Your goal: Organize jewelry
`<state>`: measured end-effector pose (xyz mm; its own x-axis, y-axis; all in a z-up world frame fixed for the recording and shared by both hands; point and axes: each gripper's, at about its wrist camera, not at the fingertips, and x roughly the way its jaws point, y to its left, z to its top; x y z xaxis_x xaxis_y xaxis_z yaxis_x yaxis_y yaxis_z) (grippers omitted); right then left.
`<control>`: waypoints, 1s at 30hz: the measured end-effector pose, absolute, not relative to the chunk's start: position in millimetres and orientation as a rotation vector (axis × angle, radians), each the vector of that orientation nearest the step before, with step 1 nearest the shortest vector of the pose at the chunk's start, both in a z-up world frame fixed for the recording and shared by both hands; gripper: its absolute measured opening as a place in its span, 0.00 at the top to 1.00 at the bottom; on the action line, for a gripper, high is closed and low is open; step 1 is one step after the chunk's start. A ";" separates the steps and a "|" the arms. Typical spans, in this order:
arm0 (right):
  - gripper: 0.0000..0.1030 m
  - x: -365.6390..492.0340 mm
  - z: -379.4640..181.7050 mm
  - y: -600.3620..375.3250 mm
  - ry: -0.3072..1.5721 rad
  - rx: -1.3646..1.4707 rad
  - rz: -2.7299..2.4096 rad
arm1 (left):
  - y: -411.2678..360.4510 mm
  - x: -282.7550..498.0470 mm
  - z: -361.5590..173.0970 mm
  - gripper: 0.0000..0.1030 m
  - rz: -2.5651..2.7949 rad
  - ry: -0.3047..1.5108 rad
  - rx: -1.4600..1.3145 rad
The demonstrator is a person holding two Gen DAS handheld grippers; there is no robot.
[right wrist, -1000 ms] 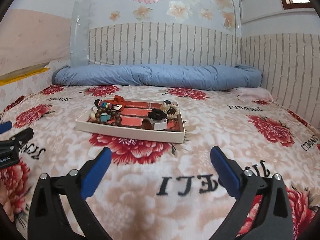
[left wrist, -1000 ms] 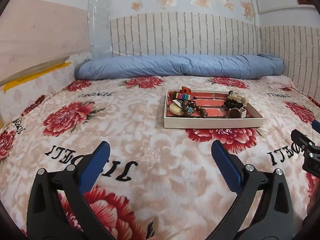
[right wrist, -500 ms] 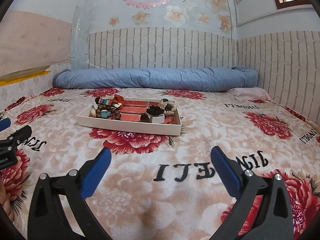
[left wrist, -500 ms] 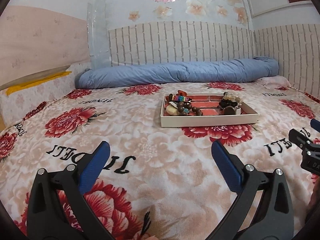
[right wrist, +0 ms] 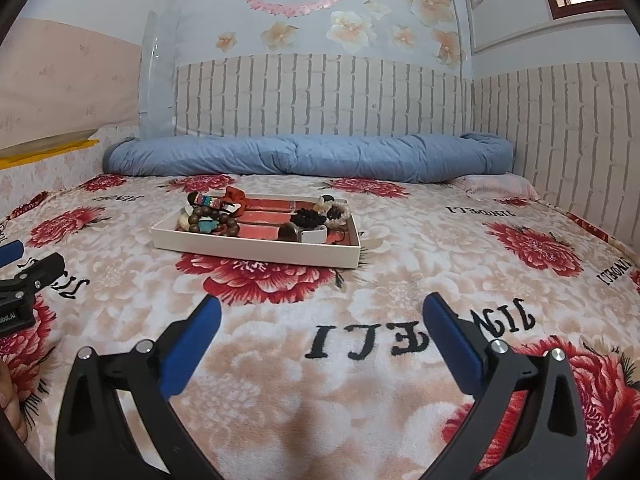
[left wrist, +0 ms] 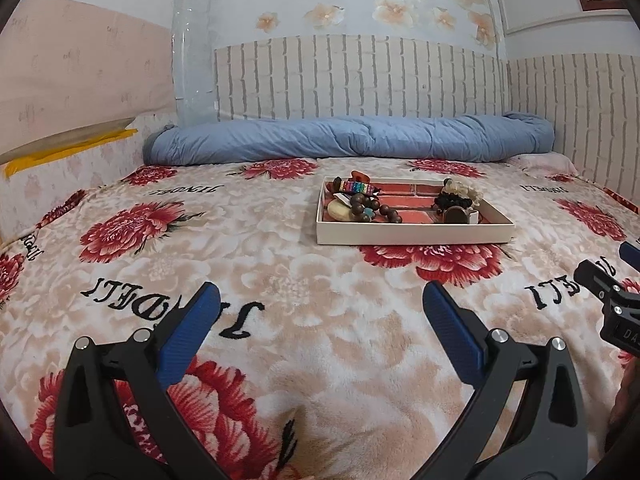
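1. Nearest, at 6 o'clock in each wrist view, a black two-finger gripper with blue pads: the left gripper (left wrist: 316, 312) and the right gripper (right wrist: 320, 316). Both sets of jaws are spread wide and grasp nothing.
2. Over the last second both views have tilted up and drawn back a little: more wall shows, and the tray sits lower and flatter in view. The jewelry itself has not shifted.
3. Under the grippers lies a plush cream bed blanket with red peonies and black lettering (left wrist: 280, 280). The left gripper's view catches the right one at 3 o'clock.
4. Farther on, at 1 o'clock in the left view and 11 o'clock in the right, rests a shallow white rectangular tray with a red lining (left wrist: 412, 236), well apart from both grippers.
5. Inside it, all the jewelry: a brown wooden bead bracelet (left wrist: 368, 210) with a rainbow-striped band (left wrist: 356, 188) at its left end, a black beaded piece (left wrist: 452, 200) and a pale strap (left wrist: 464, 216) at its right end.
6. With everything in the tray and the jaws bare, this fits either a finished sort or one awaiting handling.
7. Beyond, at 12 o'clock, a rolled blue quilt (left wrist: 348, 140) lies along a white brick-pattern wall (left wrist: 360, 76) with flower decals above.
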<state>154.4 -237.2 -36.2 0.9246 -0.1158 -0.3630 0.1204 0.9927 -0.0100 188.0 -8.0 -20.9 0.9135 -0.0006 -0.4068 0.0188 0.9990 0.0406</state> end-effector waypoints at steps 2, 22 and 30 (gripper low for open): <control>0.04 154.2 -36.0 -237.1 0.371 0.014 -0.122 | -9.2 186.7 -21.1 0.05 -0.011 0.411 0.050; 0.04 154.1 -36.4 -239.5 0.371 0.023 -0.127 | -13.9 181.3 -18.7 0.05 -0.010 0.386 0.065; 0.04 153.9 -35.3 -240.2 0.367 0.025 -0.131 | -14.1 181.2 -18.7 0.05 -0.009 0.386 0.066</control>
